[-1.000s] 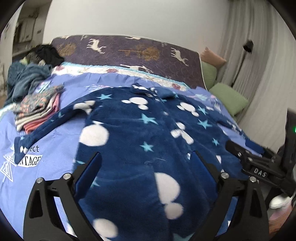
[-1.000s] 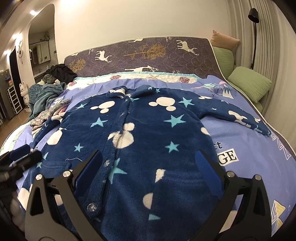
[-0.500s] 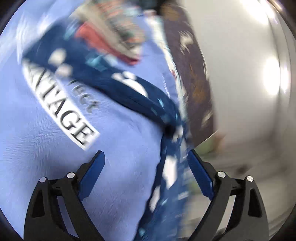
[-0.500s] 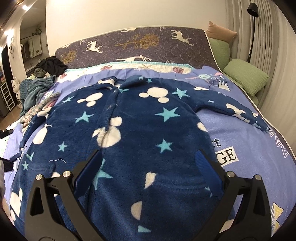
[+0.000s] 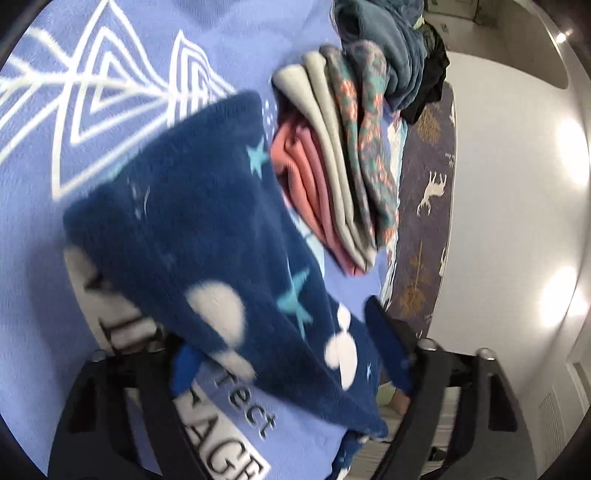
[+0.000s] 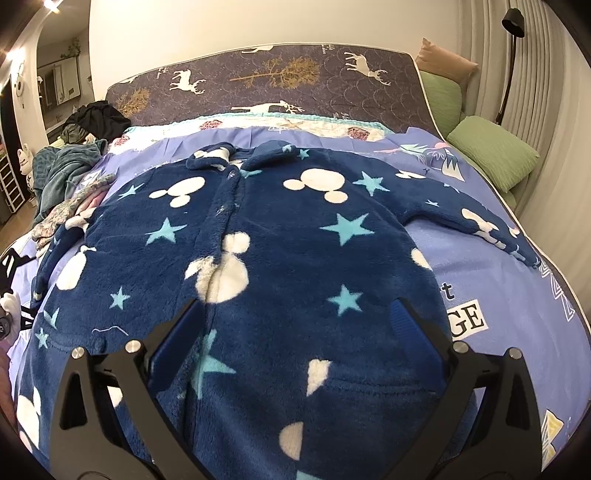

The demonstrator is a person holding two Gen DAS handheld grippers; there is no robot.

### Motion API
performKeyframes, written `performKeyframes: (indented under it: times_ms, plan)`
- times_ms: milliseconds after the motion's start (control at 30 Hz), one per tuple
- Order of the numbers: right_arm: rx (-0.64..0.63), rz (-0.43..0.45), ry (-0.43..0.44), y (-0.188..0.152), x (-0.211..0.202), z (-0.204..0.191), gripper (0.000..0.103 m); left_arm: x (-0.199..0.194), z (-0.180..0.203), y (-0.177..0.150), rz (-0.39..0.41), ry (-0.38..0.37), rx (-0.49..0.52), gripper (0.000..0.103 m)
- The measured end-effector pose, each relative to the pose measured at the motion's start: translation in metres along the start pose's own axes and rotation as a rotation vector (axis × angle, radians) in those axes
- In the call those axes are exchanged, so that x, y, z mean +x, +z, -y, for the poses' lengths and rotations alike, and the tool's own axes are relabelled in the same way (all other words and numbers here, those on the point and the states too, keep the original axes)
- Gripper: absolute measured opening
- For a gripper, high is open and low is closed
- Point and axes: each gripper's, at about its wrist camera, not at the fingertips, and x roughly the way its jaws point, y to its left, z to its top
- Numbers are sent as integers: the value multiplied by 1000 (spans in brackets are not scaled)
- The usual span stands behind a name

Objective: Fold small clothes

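A dark blue fleece onesie [image 6: 295, 229] with white mouse heads and light blue stars lies spread flat, front up, on the lilac bedsheet [image 6: 498, 295]. Its right sleeve [image 6: 480, 221] stretches toward the bed's right edge. My right gripper [image 6: 293, 332] hangs open just above the lower body of the onesie, nothing between its fingers. In the left wrist view the picture is rolled sideways. The onesie's left sleeve [image 5: 207, 229] runs between the jaws of my left gripper [image 5: 284, 354], which are closing around it. The pads do not clearly press on it.
A stack of folded clothes [image 5: 332, 166] lies right beside the left sleeve, seen also as a stack [image 6: 62, 214] at the bed's left side. Loose clothes [image 6: 62, 166] pile up behind it. Green pillows [image 6: 491, 155] and a floor lamp [image 6: 513, 18] stand at the right.
My left gripper has rolled sideways and dropped from over the onesie's body to its left sleeve, its jaws narrowing. The right gripper has crept slightly forward over the onesie.
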Motion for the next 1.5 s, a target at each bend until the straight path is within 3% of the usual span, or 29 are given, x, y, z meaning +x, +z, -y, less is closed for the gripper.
performKeyframes:
  times_ms: [33, 100, 133, 300, 467, 567, 667, 767, 867, 933, 1033, 1100, 1167, 1267, 1367, 1500]
  plan:
    - [3, -4, -3, 2, 2, 1, 101, 1, 1, 3, 1, -11, 8, 49]
    - [4, -8, -7, 5, 4, 2, 101, 1, 5, 10, -10, -50, 21, 24]
    - [3, -7, -7, 6, 4, 3, 101, 0, 10, 11, -5, -52, 35, 20]
    - [-10, 16, -4, 12, 3, 4, 101, -15, 86, -4, 27, -101, 263, 19]
    - [19, 31, 14, 12, -1, 14, 101, -11, 188, -68, -43, -143, 572, 19]
    - [39, 31, 12, 9, -2, 24, 101, -3, 245, -129, -117, -179, 785, 19]
    - [70, 25, 7, 6, -1, 36, 101, 12, 272, -190, -193, -200, 944, 19]
    - [96, 20, 1, 4, -1, 49, 101, 36, 293, -270, -284, -190, 1155, 19]
    - [116, 21, -13, 3, -2, 60, 101, 59, 284, -337, -333, -139, 1358, 19]
    - [121, 24, -27, 3, -4, 67, 101, 86, 260, -383, -394, -66, 1492, 22]
    - [112, 25, -50, 3, -7, 77, 101, 123, 213, -438, -413, 122, 1717, 50]
    - [105, 24, -66, 4, -8, 83, 101, 135, 179, -469, -398, 211, 1928, 52]
    - [98, 19, -75, 7, -7, 90, 101, 134, 158, -481, -355, 260, 2090, 55]
    - [84, 1, -58, 15, -1, 95, 101, 113, 141, -478, -270, 276, 2196, 61]
    - [42, -1, -13, 28, 6, 87, 101, 84, 136, -467, -175, 265, 2231, 72]
    - [-29, -8, 74, 49, 19, 67, 101, 50, 132, -437, -37, 335, 2214, 75]
